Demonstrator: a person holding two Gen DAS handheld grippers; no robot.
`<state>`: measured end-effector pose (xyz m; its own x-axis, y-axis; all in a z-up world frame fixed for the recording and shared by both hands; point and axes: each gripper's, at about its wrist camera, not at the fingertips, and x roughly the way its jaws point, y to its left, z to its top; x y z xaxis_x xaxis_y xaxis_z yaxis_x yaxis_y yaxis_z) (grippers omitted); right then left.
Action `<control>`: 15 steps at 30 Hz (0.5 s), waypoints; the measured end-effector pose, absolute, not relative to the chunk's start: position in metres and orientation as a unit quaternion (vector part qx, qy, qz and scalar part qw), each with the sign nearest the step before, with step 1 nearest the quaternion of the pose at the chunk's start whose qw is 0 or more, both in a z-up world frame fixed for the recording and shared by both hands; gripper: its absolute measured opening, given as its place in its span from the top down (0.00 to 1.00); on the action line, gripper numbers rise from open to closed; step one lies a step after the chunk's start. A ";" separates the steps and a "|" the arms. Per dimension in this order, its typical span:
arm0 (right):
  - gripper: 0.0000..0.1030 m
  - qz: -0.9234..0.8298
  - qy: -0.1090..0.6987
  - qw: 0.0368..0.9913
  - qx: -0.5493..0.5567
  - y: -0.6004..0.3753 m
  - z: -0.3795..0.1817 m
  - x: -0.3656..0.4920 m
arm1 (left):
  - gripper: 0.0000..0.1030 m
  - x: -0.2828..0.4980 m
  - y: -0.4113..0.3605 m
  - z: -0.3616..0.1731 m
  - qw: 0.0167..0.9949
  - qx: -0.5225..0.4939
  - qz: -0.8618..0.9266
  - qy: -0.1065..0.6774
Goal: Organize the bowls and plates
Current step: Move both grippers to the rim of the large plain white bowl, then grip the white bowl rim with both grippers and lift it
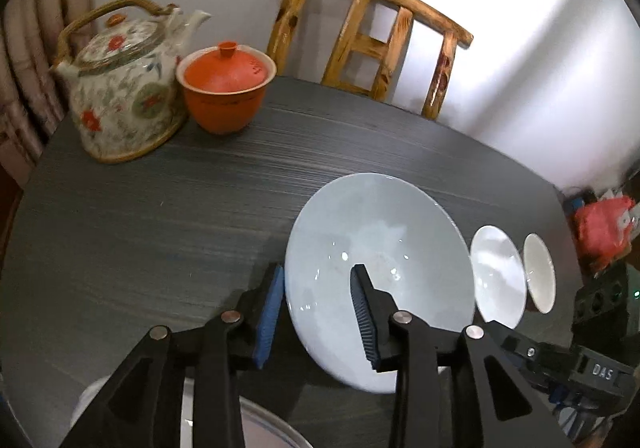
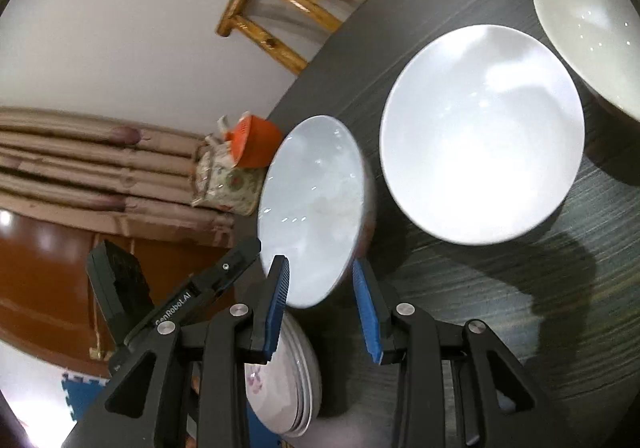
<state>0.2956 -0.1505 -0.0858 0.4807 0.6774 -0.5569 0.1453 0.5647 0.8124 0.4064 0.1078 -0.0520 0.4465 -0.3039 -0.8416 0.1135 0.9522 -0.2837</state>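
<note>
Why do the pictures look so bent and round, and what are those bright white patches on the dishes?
Both views come through fisheye lenses, so the table edge and chair curve. In the right wrist view, room light glares off the middle bowl, washing out its inside, and a dark shadow falls on the table beside it. In the left wrist view the pale blue bowl shows only small glints, while the wall is overexposed at upper right.

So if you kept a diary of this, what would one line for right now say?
left tongs: open, astride rim of pale blue bowl | right tongs: open, at same bowl | white bowl: untouched on table | plate stack: below
</note>
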 end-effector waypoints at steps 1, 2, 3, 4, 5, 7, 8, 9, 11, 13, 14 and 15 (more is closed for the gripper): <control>0.69 0.179 0.478 0.744 0.431 -0.151 -0.087 0.297 | 0.66 0.409 0.107 -0.054 0.844 -0.090 -0.125 0.514; 0.69 0.179 0.479 0.745 0.429 -0.150 -0.088 0.300 | 0.66 0.414 0.107 -0.058 0.841 -0.090 -0.123 0.519; 0.68 0.178 0.479 0.746 0.427 -0.149 -0.088 0.301 | 0.66 0.418 0.106 -0.061 0.839 -0.091 -0.125 0.521; 0.68 0.175 0.480 0.747 0.426 -0.149 -0.089 0.303 | 0.66 0.420 0.105 -0.063 0.838 -0.091 -0.127 0.522; 0.68 0.171 0.483 0.748 0.423 -0.148 -0.090 0.305 | 0.66 0.424 0.103 -0.064 0.838 -0.088 -0.130 0.523; 0.68 0.159 0.491 0.745 0.423 -0.147 -0.095 0.310 | 0.66 0.429 0.099 -0.067 0.840 -0.075 -0.132 0.521; 0.68 0.156 0.492 0.743 0.426 -0.147 -0.098 0.311 | 0.66 0.432 0.097 -0.069 0.841 -0.067 -0.133 0.520; 0.68 0.156 0.493 0.741 0.428 -0.147 -0.100 0.313 | 0.66 0.435 0.095 -0.072 0.840 -0.063 -0.134 0.521; 0.68 0.153 0.495 0.743 0.424 -0.146 -0.102 0.315 | 0.66 0.439 0.092 -0.076 0.840 -0.055 -0.136 0.522; 0.68 0.151 0.498 0.744 0.419 -0.143 -0.104 0.318 | 0.70 0.441 0.088 -0.080 0.842 -0.036 -0.134 0.521; 0.70 0.152 0.501 0.745 0.413 -0.141 -0.105 0.320 | 0.74 0.441 0.087 -0.081 0.847 -0.024 -0.122 0.517; 0.71 0.149 0.504 0.749 0.404 -0.139 -0.105 0.322 | 0.83 0.439 0.088 -0.082 0.850 -0.015 -0.113 0.515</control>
